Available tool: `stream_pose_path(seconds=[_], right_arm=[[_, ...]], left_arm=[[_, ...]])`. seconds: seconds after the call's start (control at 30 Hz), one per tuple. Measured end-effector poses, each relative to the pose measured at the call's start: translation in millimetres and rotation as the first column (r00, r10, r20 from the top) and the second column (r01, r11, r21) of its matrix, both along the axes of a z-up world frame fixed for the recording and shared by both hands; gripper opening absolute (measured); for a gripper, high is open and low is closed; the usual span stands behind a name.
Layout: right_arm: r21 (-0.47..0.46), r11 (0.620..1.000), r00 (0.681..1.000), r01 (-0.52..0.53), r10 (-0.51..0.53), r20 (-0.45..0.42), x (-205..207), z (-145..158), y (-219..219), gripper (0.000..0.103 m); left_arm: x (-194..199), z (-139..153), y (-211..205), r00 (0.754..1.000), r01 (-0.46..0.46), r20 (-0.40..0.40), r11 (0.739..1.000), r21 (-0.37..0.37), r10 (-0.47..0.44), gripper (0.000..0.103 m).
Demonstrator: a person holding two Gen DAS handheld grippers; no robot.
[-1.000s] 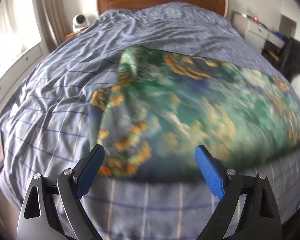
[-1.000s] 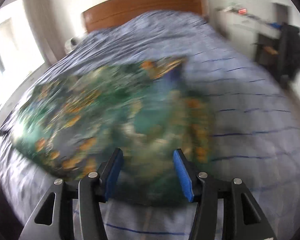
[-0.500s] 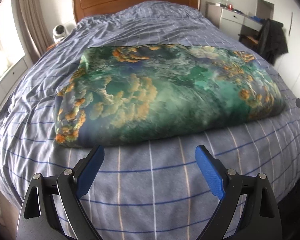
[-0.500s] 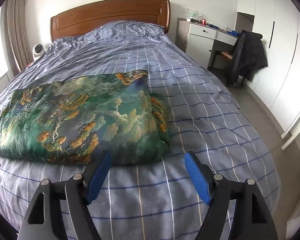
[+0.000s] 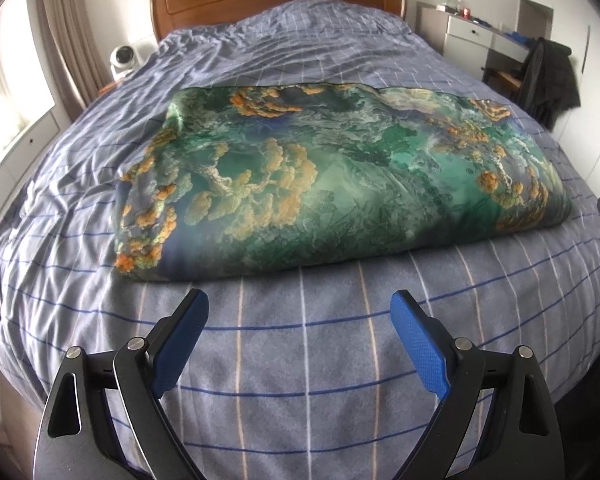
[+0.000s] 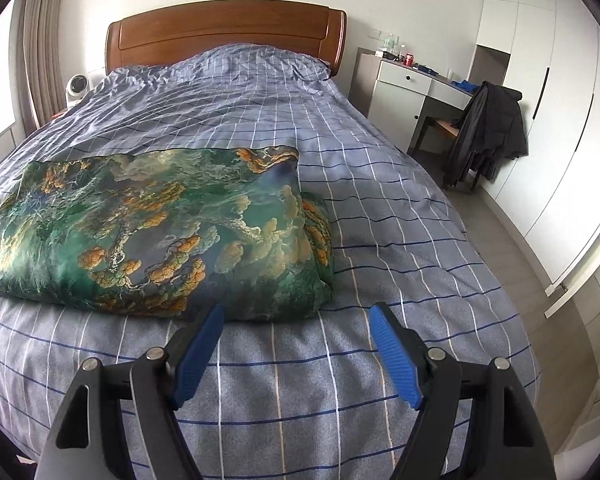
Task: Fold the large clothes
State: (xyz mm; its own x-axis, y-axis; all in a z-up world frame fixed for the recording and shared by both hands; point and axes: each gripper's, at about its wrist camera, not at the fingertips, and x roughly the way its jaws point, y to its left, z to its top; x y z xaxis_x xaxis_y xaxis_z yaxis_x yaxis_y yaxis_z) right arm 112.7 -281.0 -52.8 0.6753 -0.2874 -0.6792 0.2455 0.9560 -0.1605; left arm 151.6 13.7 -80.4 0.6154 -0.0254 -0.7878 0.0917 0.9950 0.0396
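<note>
A: The folded green-and-orange quilt [image 5: 340, 184] is seen laid across the bed [image 5: 308, 344].

B: Both the left gripper [image 5: 300, 312] and right gripper [image 6: 295, 320] are held spread, nothing grasped.

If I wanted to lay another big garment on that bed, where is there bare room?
The bedcover is bare beyond the folded green quilt, up toward the headboard, and on the side nearer the desk. A narrower strip runs along the near edge, where the open left tool and right tool hover. The quilt fills the middle.
</note>
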Motion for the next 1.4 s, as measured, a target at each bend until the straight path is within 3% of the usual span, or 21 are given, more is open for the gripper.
stream_pose_path(seconds=[0.2,0.33,0.47,0.57,0.7,0.83,0.93,1.0,1.1,1.2,1.27,1.4], right_arm=[[0.072,0.997,1.000,-0.024,0.025,-0.008,-8,-7,-3,0.077],[0.113,0.993,0.999,-0.031,0.035,-0.034,-16,-19,-1,0.077],[0.141,0.989,0.998,-0.038,0.045,-0.048,-23,-25,1,0.077],[0.150,0.988,0.997,-0.049,0.057,-0.052,-28,-26,2,0.077],[0.154,0.987,0.997,-0.052,0.061,-0.054,-32,-29,-1,0.077],[0.177,0.983,0.997,-0.039,0.050,-0.060,-30,-34,-10,0.077],[0.250,0.968,0.998,-0.035,0.048,-0.047,-21,-40,-23,0.077],[0.366,0.930,0.999,-0.040,0.043,0.000,-10,-44,-39,0.079],[0.529,0.849,0.999,-0.013,-0.012,0.043,8,-51,-66,0.087],[0.570,0.821,0.998,0.031,-0.059,0.029,24,-55,-77,0.087],[0.563,0.825,0.997,0.045,-0.075,0.030,28,-53,-77,0.087],[0.436,0.900,0.999,0.021,-0.040,0.035,22,-41,-55,0.087]], left_arm=[[37,32,-9,0.999,0.029,0.045,0.998,-0.055,-0.027,0.096],[83,48,-29,0.995,0.073,0.076,0.997,-0.029,-0.070,0.098],[120,31,-56,0.991,0.124,0.044,0.992,0.036,-0.125,0.098],[128,-1,-73,0.990,0.137,0.001,0.984,0.113,-0.138,0.098],[107,-24,-80,0.988,0.148,0.008,0.973,0.179,-0.151,0.098],[65,-23,-75,0.979,0.203,-0.024,0.968,0.148,-0.202,0.098],[39,-21,-76,0.967,0.256,-0.040,0.950,0.181,-0.253,0.098],[23,-14,-73,0.963,0.267,-0.020,0.945,0.189,-0.269,0.098],[12,2,-63,0.967,0.250,0.006,0.958,0.142,-0.254,0.098],[12,17,-55,0.978,0.205,0.020,0.971,0.126,-0.209,0.098],[12,24,-54,0.985,0.165,0.030,0.977,0.135,-0.171,0.098],[15,27,-48,0.992,0.114,0.034,0.985,0.128,-0.119,0.098]])
